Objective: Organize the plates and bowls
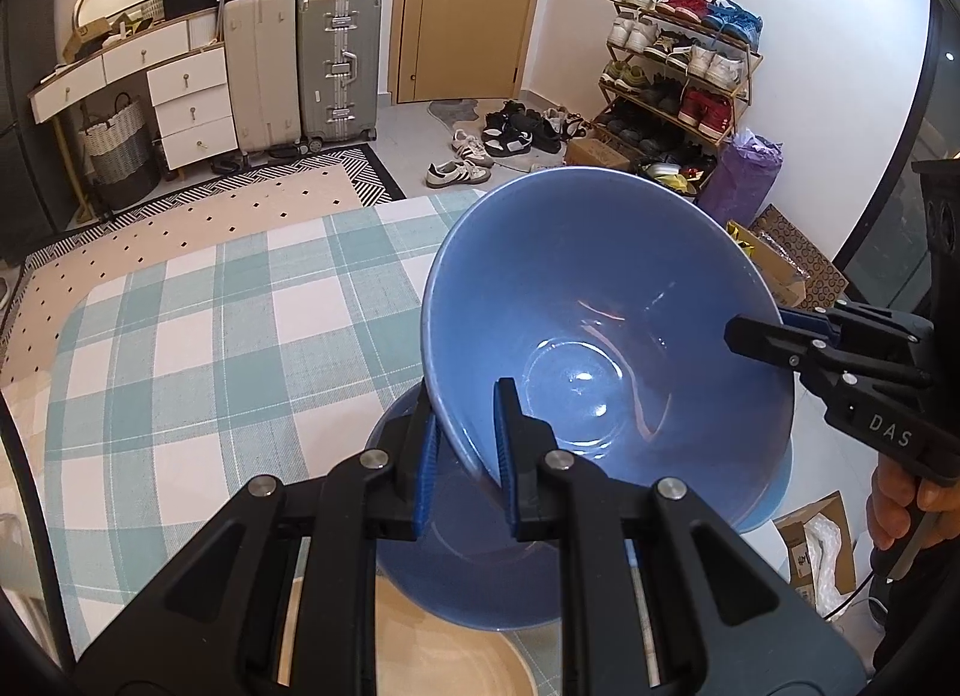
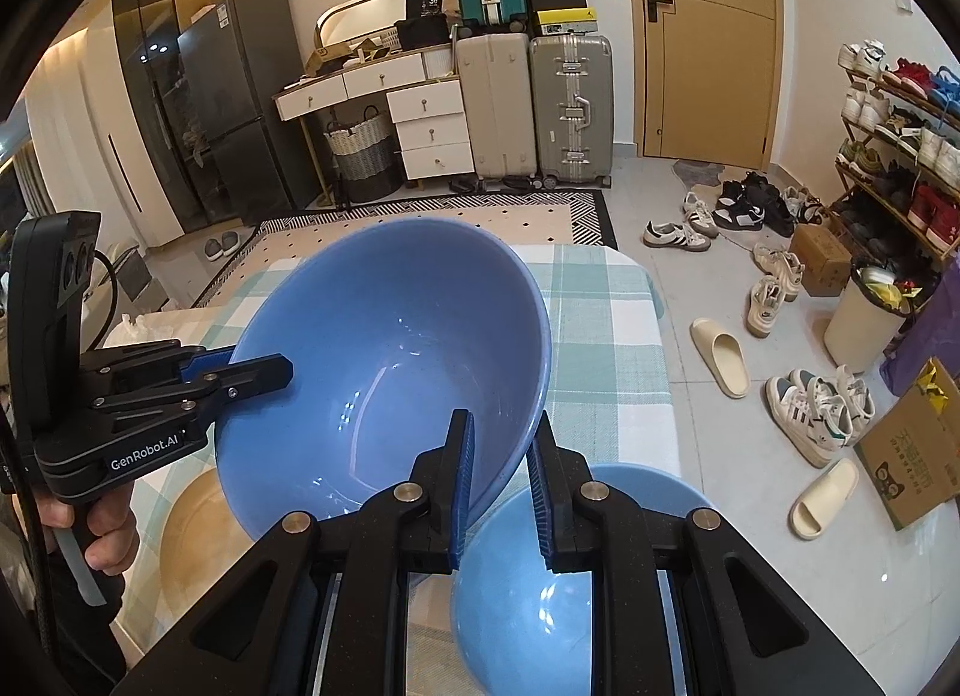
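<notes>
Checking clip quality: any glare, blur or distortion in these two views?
Left wrist: sharp, strong fisheye bending and dark corners, with bright glare patches in the bowl. Right wrist: equally sharp and bent, with softer highlights in the bowl and a second bowl.

Left tongs (image 1: 465, 444) and right tongs (image 2: 501, 480) are each closed on opposite rim sections of the raised, tilted blue bowl (image 1: 600, 324).
</notes>
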The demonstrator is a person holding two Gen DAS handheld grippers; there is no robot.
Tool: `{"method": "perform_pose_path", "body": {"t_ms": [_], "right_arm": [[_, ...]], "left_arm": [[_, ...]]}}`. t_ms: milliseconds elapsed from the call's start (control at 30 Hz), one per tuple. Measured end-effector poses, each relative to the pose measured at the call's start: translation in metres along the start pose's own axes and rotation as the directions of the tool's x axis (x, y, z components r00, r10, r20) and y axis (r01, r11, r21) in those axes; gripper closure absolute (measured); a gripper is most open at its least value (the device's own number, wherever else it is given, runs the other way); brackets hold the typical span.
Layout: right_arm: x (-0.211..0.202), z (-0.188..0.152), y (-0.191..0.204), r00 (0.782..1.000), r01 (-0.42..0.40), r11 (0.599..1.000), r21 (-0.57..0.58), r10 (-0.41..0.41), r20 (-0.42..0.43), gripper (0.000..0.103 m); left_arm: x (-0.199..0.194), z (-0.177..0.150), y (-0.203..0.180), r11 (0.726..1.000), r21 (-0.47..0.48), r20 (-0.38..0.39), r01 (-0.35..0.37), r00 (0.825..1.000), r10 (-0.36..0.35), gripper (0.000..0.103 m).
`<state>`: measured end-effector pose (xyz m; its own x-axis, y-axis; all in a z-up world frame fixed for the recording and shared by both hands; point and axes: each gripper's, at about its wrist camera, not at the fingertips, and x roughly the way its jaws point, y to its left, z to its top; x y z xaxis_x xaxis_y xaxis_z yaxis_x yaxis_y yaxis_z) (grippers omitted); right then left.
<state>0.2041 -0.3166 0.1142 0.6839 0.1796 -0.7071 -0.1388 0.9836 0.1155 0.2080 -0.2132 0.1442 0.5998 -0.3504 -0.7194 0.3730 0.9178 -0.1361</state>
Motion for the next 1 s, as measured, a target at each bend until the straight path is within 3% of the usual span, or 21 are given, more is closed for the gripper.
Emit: {"method": "perform_pose_path", "body": {"t_ms": [500, 1000], "right_arm": [[-0.001, -0.015, 0.02, 1.0, -0.021, 0.999, -0.027, 0.021, -0.017, 0.085], [0.027, -0.024, 0.029, 0.997, -0.046, 0.998, -0.044, 0.043, -0.066, 0.085]], "left_arm": [[-0.021, -0.021, 0.011, 1.0, -0.02, 0.009, -0.011, 1.0, 0.011, 0.09], [-0.012, -0.047, 0.029, 0.999, -0.043, -0.017, -0.029, 0.999, 0.028, 0.09]]}}
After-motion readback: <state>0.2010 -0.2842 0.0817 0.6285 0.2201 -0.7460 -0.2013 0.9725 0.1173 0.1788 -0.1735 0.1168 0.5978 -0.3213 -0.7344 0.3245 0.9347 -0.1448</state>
